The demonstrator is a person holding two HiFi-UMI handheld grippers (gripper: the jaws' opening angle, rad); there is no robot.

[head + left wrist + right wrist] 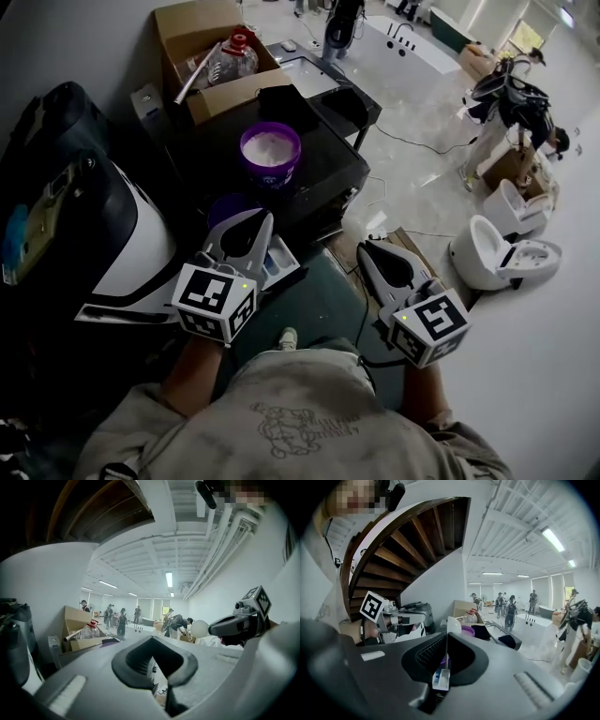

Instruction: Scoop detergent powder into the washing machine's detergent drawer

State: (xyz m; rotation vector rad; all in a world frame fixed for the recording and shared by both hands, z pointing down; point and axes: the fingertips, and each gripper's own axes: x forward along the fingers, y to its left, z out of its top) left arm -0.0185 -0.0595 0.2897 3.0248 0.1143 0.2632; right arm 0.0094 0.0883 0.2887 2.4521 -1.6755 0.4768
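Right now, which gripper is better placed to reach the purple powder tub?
Probably the left gripper: it points toward the purple tub and sits beside the detergent drawer. The right gripper hangs farther off to the side.

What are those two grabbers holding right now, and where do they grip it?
The right gripper pinches a white scoop by its thin handle, with the bowl sticking out past the jaw tips. The left gripper holds nothing.

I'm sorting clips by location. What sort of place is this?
Probably a big open hall used as a bathroom showroom or test space: several toilets standing loose, a freestanding bathtub, and a washing machine at the left.
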